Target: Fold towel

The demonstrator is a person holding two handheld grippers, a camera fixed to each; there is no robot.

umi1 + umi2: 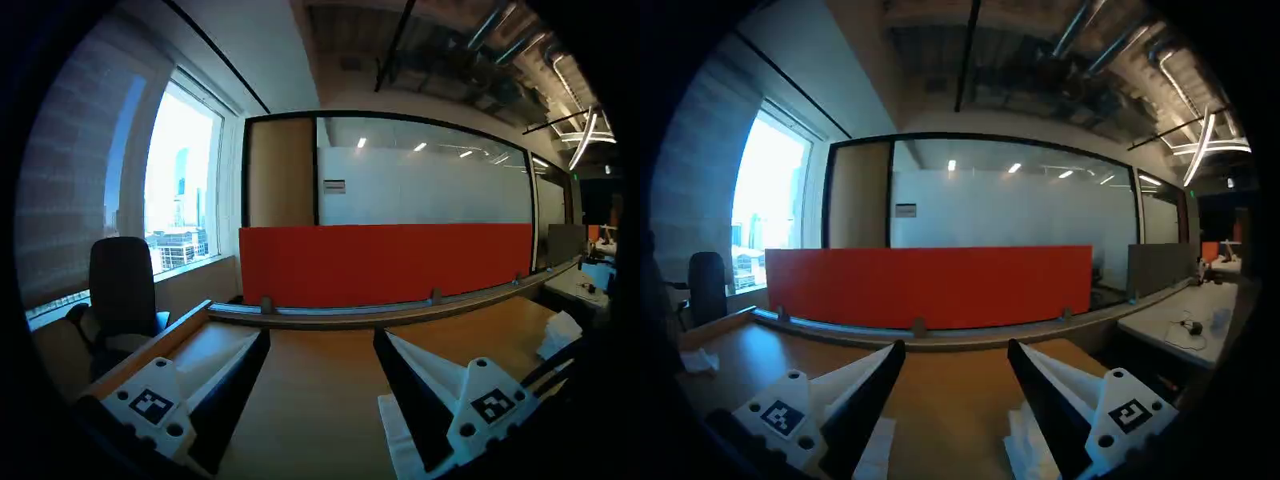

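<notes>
My left gripper (pixel 320 332) is open above the wooden desk (pixel 320 400), with nothing between its fingers. A white towel edge (pixel 396 436) lies on the desk beneath its right finger. A second bit of white cloth (pixel 560 332) sits at the desk's far right. My right gripper (pixel 956 344) is also open and holds nothing. White towel (pixel 1024 444) lies low under its fingers, showing beside the right finger, and a strip of it (pixel 876 452) beside the left one. A small white cloth (pixel 700 362) rests at the left of the desk (pixel 952 400).
An orange divider panel (pixel 384 264) on a grey rail closes the desk's far edge, with a glass wall behind. A black office chair (pixel 122 288) stands by the window at left. A neighbouring white desk (pixel 1184 320) with cables lies to the right.
</notes>
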